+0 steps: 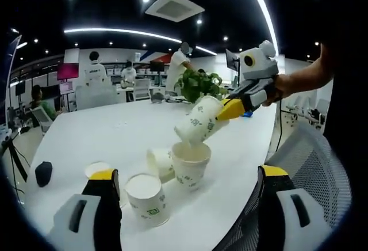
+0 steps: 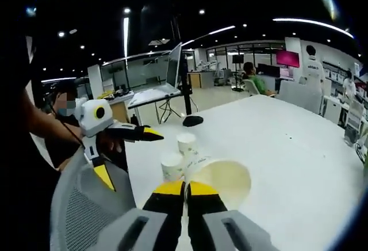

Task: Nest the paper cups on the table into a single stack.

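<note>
In the left gripper view I see my right claw clamped on the rim of a tilted paper cup, held with its base just over the mouth of an upright cup on the white tabletop; a cup lying on its side is touching that upright cup, and another upright cup stands near my left claw, whose jaws are spread wide apart with nothing between them. The cups carry green printed markings that I cannot read. In the right gripper view the yellow-tipped jaws are pressed together on the held cup's rim, and the left claw is open beside a grey mesh chair.
</note>
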A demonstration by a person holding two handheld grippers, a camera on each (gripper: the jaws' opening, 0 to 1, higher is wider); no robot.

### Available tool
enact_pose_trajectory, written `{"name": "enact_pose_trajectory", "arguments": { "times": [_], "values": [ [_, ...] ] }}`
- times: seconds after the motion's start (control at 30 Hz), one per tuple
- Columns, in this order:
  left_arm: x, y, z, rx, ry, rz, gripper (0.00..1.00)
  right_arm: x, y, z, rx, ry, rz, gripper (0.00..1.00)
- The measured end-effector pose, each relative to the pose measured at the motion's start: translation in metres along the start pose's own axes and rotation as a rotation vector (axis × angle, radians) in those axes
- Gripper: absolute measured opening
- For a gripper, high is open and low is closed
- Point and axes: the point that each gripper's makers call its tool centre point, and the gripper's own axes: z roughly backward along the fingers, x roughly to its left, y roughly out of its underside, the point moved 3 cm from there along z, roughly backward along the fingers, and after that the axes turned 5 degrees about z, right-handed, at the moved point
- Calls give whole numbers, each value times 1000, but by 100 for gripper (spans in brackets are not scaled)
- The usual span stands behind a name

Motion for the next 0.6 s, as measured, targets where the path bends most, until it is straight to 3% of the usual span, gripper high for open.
{"name": "enact_pose_trajectory", "arguments": {
  "times": [0.23, 0.6],
  "values": [
    [0, 2, 1, 9, 6, -8, 99, 7, 4, -6, 52, -27, 107, 0],
    [0, 2, 1, 13, 1, -9, 99, 8, -1, -15, 38, -29, 126, 0]
  ]
}}
